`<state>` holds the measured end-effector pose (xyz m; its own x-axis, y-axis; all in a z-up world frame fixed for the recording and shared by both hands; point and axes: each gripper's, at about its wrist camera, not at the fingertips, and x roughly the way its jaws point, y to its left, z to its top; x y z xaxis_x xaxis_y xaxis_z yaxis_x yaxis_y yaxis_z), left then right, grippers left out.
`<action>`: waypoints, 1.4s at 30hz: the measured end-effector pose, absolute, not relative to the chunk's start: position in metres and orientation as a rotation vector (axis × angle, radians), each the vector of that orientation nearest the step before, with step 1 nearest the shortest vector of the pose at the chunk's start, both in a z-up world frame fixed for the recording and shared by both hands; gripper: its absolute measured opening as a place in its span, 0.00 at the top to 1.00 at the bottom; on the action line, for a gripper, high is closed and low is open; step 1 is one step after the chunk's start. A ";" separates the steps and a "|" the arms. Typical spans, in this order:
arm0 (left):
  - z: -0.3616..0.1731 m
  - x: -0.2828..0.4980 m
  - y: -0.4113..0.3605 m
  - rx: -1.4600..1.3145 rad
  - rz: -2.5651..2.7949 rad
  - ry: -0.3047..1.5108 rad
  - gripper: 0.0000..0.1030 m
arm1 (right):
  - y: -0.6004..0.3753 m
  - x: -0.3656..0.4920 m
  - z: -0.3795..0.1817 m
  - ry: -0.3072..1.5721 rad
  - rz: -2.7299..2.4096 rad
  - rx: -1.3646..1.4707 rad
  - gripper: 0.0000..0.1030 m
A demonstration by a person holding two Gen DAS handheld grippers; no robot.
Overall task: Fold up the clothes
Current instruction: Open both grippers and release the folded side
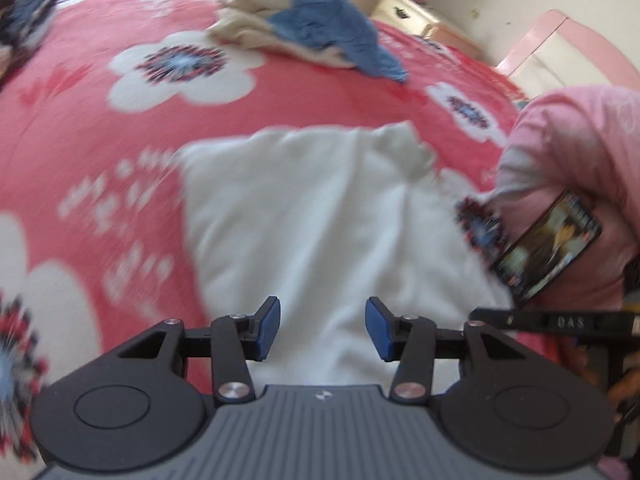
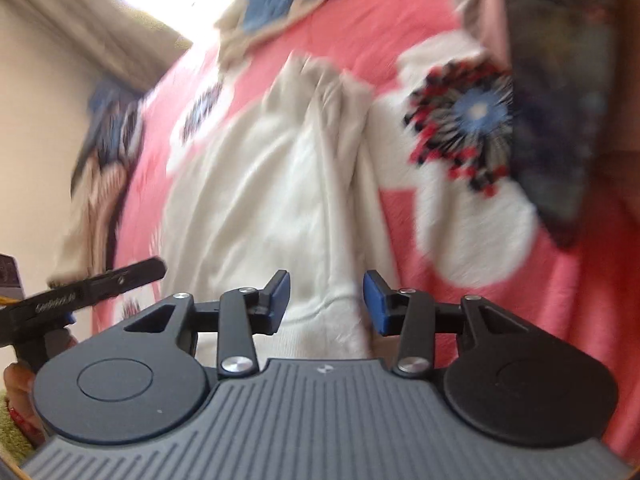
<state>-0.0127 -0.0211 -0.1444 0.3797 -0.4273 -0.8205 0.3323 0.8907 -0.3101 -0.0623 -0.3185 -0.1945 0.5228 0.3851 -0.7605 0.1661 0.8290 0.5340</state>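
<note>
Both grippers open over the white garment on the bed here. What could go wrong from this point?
The phone leans right by the white garment; dragging the cloth could topple it. Both views are motion-blurred, so the left gripper or right gripper may pinch the floral bedspread along with the garment.

At about 3 o'clock in the left wrist view, a black bar [image 1: 560,323] of the other tool carried pale letters that looked like "DAS". In the right wrist view, a similar black bar [image 2: 60,300] at 9 o'clock bore small lettering, too blurred to read.
</note>
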 end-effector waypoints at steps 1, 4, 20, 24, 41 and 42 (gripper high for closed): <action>-0.148 -0.019 -0.019 -0.088 -0.478 1.077 0.55 | -0.312 -0.064 -0.194 1.039 0.134 0.547 0.90; -0.163 -0.037 -0.011 -0.080 -0.491 1.073 0.57 | -0.303 -0.074 -0.187 1.022 0.109 0.461 0.92; -0.183 -0.058 -0.003 0.002 -0.560 0.983 0.55 | -0.266 -0.004 -0.130 0.790 0.078 0.019 0.82; -0.183 -0.057 0.002 -0.023 -0.569 0.987 0.55 | -0.254 0.047 -0.161 0.763 0.076 -0.084 0.85; -0.197 0.110 -0.001 -0.155 -0.446 0.873 0.58 | -0.263 0.109 -0.192 0.770 0.074 -0.120 0.86; -0.199 0.110 0.001 -0.168 -0.457 0.862 0.58 | -0.273 0.112 -0.205 0.812 0.055 -0.090 0.89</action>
